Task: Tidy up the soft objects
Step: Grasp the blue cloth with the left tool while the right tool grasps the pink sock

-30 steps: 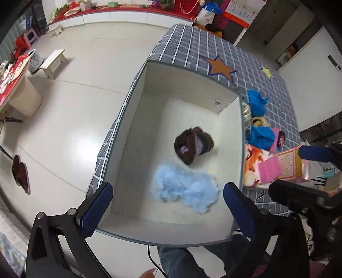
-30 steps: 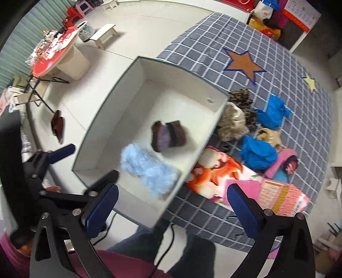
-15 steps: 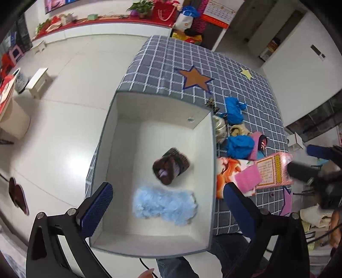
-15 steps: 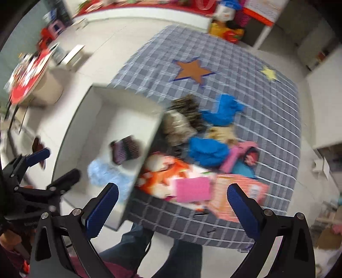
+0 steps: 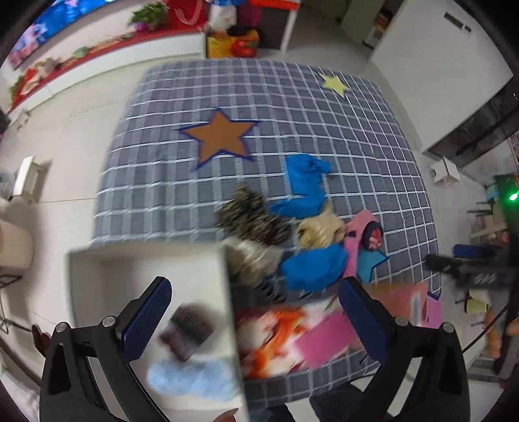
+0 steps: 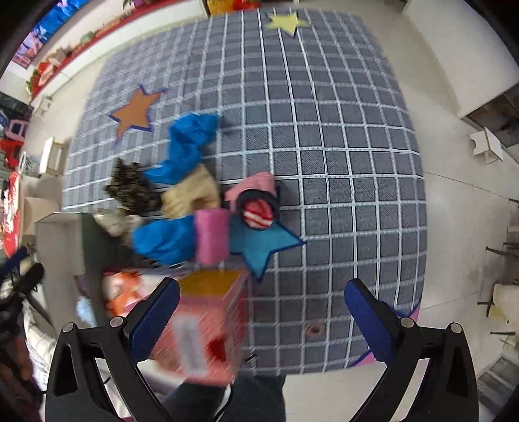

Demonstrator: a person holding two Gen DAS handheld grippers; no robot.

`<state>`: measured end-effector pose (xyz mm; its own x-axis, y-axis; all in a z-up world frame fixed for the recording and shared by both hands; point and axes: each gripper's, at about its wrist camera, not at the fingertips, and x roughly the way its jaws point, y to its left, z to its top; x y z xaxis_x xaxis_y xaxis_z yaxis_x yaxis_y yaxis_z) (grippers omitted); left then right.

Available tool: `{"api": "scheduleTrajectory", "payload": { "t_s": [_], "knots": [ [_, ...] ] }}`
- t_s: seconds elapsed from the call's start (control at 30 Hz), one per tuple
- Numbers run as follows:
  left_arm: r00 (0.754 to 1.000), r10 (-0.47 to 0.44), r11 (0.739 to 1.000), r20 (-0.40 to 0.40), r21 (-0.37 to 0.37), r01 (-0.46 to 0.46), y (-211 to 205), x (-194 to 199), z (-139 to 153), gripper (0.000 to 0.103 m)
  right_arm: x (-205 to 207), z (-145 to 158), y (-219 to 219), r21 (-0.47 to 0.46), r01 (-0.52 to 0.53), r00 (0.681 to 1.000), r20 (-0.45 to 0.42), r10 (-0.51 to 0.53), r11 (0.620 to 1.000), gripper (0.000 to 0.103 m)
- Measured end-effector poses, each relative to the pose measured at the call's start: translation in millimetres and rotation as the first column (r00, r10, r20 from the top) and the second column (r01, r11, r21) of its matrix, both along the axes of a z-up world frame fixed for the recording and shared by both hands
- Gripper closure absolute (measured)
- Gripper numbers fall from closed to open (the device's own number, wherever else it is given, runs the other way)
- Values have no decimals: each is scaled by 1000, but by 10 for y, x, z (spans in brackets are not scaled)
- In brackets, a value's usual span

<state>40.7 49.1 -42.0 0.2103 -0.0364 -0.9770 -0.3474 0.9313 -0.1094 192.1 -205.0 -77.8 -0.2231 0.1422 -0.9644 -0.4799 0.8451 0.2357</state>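
Note:
A white open box (image 5: 149, 259) sits at the rug's left edge and holds a brown-purple soft item (image 5: 188, 329) and a pale blue fluffy one (image 5: 191, 379). To its right lies a pile of soft things: blue cloths (image 5: 305, 188) (image 6: 191, 142), a speckled dark piece (image 5: 253, 214), a cream plush (image 6: 191, 194), a pink roll (image 6: 212, 240) and an orange-white toy (image 5: 275, 334). My left gripper (image 5: 256, 318) is open and empty above the box's right wall. My right gripper (image 6: 261, 315) is open and empty above a pink carton (image 6: 207, 328).
The grey checked rug (image 6: 340, 162) has an orange star (image 5: 220, 136), a yellow star (image 6: 285, 21) and a blue star (image 6: 259, 243). White floor surrounds it. A small white stool (image 5: 27, 178) stands at left. The person's legs show at the bottom edge.
Both grippers have swung right, from over the box toward the pile of soft things on the rug. Both stay open and empty. The box contents have not moved.

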Motion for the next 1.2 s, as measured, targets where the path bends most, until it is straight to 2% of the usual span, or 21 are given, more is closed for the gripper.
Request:
{"api": "scheduleTrajectory", "payload": {
  "t_s": [0.13,0.23,0.37,0.43,0.5,0.53,0.6,0.67,0.73,0.8,0.93,1.13,1.2],
  "knots": [
    [996,-46,999,-83,-15,44,-125,638,-419,0,229,-559,149,-25,-41,998,-46,40,999,1],
    [984,-83,996,-159,16,86,-220,1093,-859,0,349,-952,295,-31,-79,995,-71,77,996,1],
    [967,-71,997,-244,8,75,-258,1439,-1374,0,328,-1352,476,-34,-145,983,-119,140,989,1],
    [961,-54,998,-272,11,59,-263,1538,-1560,0,288,-1481,517,-56,-184,978,-110,177,981,1],
    [957,-32,999,-287,17,39,-261,1595,-1677,0,319,-1518,452,-121,-186,982,-50,181,975,1],
    [958,-25,999,-287,16,31,-263,1612,-1715,0,375,-1511,366,-143,-155,988,-26,152,978,1],
    [955,-19,999,-295,19,26,-271,1651,-1782,0,451,-1501,245,-145,-114,993,-37,109,983,1],
    [951,-23,999,-310,21,31,-288,1670,-1857,0,457,-1436,235,-90,-118,992,-45,114,989,1],
    [945,-29,999,-327,25,39,-289,1655,-1940,0,404,-1389,334,-59,-179,983,-38,177,982,1],
    [938,-28,999,-345,25,39,-287,1629,-2020,0,381,-1402,389,-63,-202,979,-45,199,977,1],
    [941,-13,1000,-337,10,17,-266,1643,-2105,0,337,-1466,382,-42,-176,981,-95,171,983,0],
    [934,-12,1000,-358,2,13,-204,1759,-2151,0,206,-1351,409,-45,-186,980,-85,182,982,0],
    [929,-7,1000,-371,-3,6,-163,1801,-2163,0,204,-1444,521,-44,-190,979,-89,186,981,0]
  ]
}}
